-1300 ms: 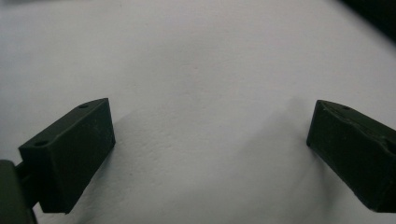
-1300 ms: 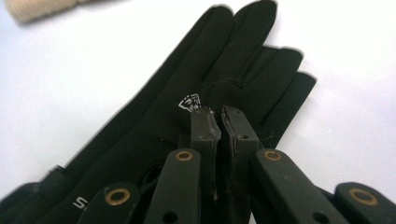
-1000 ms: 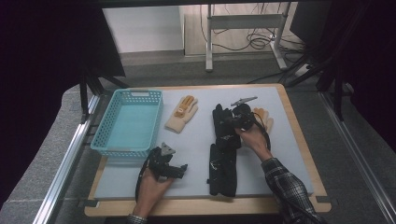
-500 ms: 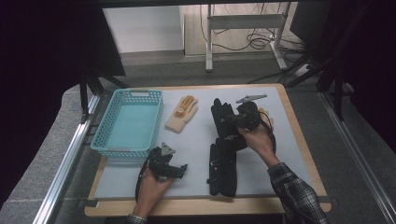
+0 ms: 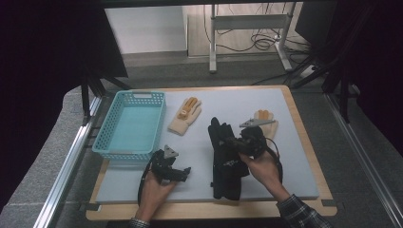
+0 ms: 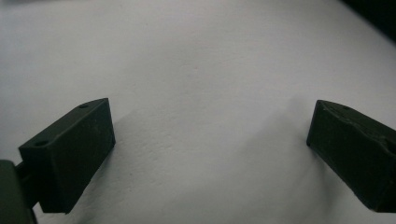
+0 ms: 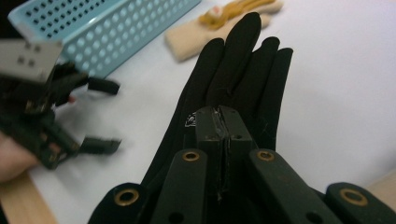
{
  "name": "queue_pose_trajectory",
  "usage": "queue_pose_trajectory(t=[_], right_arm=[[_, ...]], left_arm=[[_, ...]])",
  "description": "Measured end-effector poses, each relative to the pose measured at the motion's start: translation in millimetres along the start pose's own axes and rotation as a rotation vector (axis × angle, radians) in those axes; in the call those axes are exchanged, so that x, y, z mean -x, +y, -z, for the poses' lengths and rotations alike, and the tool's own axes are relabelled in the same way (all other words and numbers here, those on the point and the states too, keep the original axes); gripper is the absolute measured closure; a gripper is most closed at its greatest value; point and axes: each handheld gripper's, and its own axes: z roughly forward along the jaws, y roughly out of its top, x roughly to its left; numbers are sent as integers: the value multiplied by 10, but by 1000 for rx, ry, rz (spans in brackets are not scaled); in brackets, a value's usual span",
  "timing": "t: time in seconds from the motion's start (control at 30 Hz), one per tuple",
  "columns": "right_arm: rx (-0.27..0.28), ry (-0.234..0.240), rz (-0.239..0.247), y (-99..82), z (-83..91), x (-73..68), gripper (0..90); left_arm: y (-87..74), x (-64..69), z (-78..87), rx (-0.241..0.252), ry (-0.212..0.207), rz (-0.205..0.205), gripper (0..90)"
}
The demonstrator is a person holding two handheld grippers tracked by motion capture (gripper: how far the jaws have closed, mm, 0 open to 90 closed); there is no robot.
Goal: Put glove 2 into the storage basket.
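The right gripper has its jaws pressed tight together over the black glove; in the right gripper view they look to pinch a fold of its fabric, though the pinch itself is hard to make out. That glove lies flat at centre frame in the high view, fingers pointing to the top, with what seems a second black glove under it toward the bottom.

To do this lift well, I'd say raise it slowly so the thin cloth doesn't slip free, then swing it toward the basket at left of frame (empty, by the look of it).

The glove is matte black and limp, with a small white mark near the cuff. The left gripper rests on the table, jaws wide apart, holding nothing.
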Motion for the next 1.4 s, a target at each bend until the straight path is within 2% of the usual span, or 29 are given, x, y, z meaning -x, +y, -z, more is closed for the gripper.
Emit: queue_pose_trajectory(t=[0.07, 0.1, 0.13, 0.17, 0.2, 0.23, 0.27, 0.3, 0.4, 0.43, 0.47, 0.5, 0.53, 0.57, 0.6, 0.67, 0.7, 0.73, 0.8, 0.83, 0.9, 0.93, 0.97, 1.0, 1.1, 1.2, 1.27, 1.37, 1.4], right_arm=[[-10, -8, 12, -131, -51, -38, 869], [-36, -6, 22, -241, -118, -40, 866], [-36, -6, 22, -241, -118, -40, 866], [-61, 2, 40, -364, -199, -25, 849], [-61, 2, 40, -364, -199, -25, 849], [-99, 30, 74, -443, -254, 16, 751], [-99, 30, 74, -443, -254, 16, 751], [-115, 38, 91, -460, -266, 37, 696], [-129, 44, 164, -455, -247, 94, 599], [-140, 64, 222, -424, -237, 135, 568], [-140, 64, 222, -424, -237, 135, 568], [-148, 76, 251, -407, -242, 150, 563], [-157, 102, 313, -376, -270, 164, 551], [-157, 102, 313, -376, -270, 164, 551], [-164, 116, 340, -361, -296, 163, 549], [-196, 147, 404, -333, -364, 147, 536], [-242, 139, 480, -317, -450, 128, 529], [-242, 139, 480, -317, -450, 128, 529], [-299, 133, 540, -317, -538, 136, 546], [-322, 141, 547, -325, -575, 154, 566], [-331, 172, 497, -319, -608, 201, 651], [-333, 167, 475, -322, -610, 207, 713], [-333, 153, 461, -330, -609, 200, 755], [-331, 116, 431, -349, -597, 157, 798], [-323, 85, 399, -355, -574, 120, 814], [-276, 65, 301, -338, -485, 114, 818], [-235, 60, 197, -313, -385, 120, 817], [-177, 54, 105, -264, -204, 74, 817], [-177, 54, 105, -264, -204, 74, 817]], left_arm=[[-1, 2, -2, 2, 0, 2, 15], [-1, 0, -1, 1, 1, -1, 15], [-1, 1, -2, 2, 0, 2, 15], [-1, 1, -2, 2, 0, 2, 15], [-1, 1, -1, 1, 1, 2, 15], [-1, 1, -1, 1, 0, 2, 15], [-1, 1, -1, 1, 0, 2, 15], [-1, 1, -1, 0, 0, 2, 15], [-1, 1, -1, 0, 1, 2, 15], [-1, 1, -1, 1, 0, 2, 15], [-1, 1, -1, 0, 0, 2, 15], [-1, 1, -1, 0, 0, 2, 15], [-1, 1, 0, 0, 0, 2, 15], [-1, 1, -1, 0, 0, 2, 15], [-1, 1, -1, 0, 0, 2, 15], [-1, 1, -1, 1, 0, 2, 15], [-1, 0, -1, 1, 0, 2, 15], [-1, 0, -1, 1, 0, 2, 15], [0, -1, -1, 1, 1, -1, 15], [0, -3, 1, -2, 0, -4, 15], [0, -3, 1, -3, 0, -5, 15], [0, -3, 2, -4, 1, -5, 15], [0, -3, 1, -3, 0, -5, 15], [0, -2, 1, -3, 1, -5, 15], [0, -2, 1, -3, 1, -4, 15], [0, -3, 1, -3, 0, -4, 15], [0, -4, 2, -4, 0, -5, 15], [0, -1, -1, 0, 1, 0, 15], [0, -1, -1, 1, 1, 0, 15]])
